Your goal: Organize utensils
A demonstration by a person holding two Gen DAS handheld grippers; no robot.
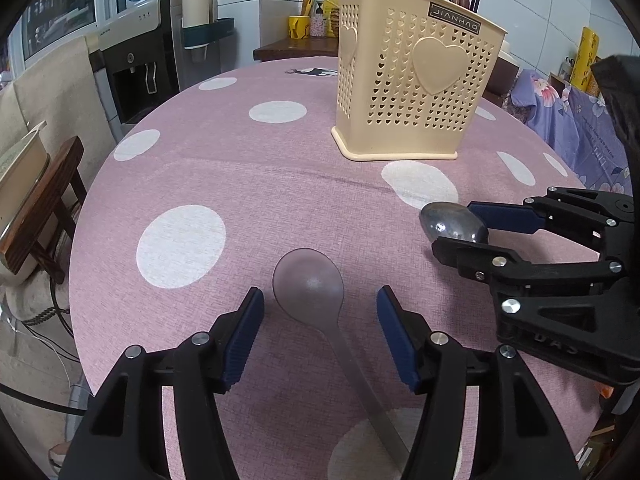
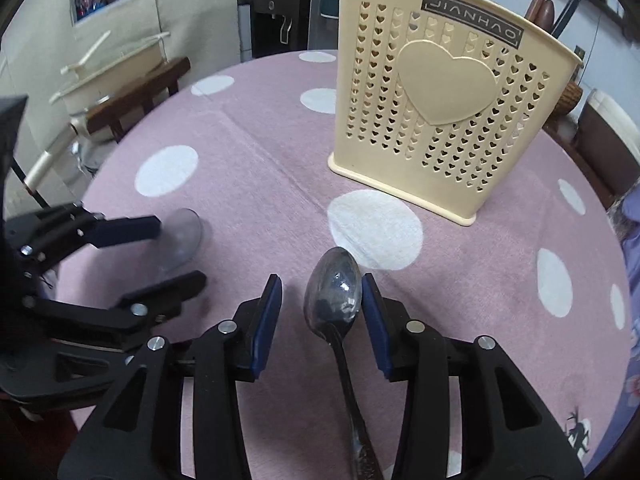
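Observation:
A translucent grey plastic spoon [image 1: 310, 284] lies on the pink dotted tablecloth [image 1: 224, 168], its handle running back between the fingers of my left gripper [image 1: 320, 336], which is open around it. A metal spoon [image 2: 334, 290] lies between the fingers of my right gripper [image 2: 322, 320], which is open, with the bowl close to the right pad. The cream utensil holder [image 1: 412, 80] with heart holes stands upright farther back; it also shows in the right wrist view [image 2: 436, 112]. Each gripper appears in the other's view: the right gripper [image 1: 460, 226] and the left gripper [image 2: 176, 248].
The round table's left edge [image 1: 86, 216] drops to a wooden chair [image 1: 44, 216]. A water dispenser [image 1: 140, 64] stands behind. A purple floral cloth [image 1: 576, 120] lies off the right edge. Dark utensil handles [image 2: 548, 4] stick out of the holder.

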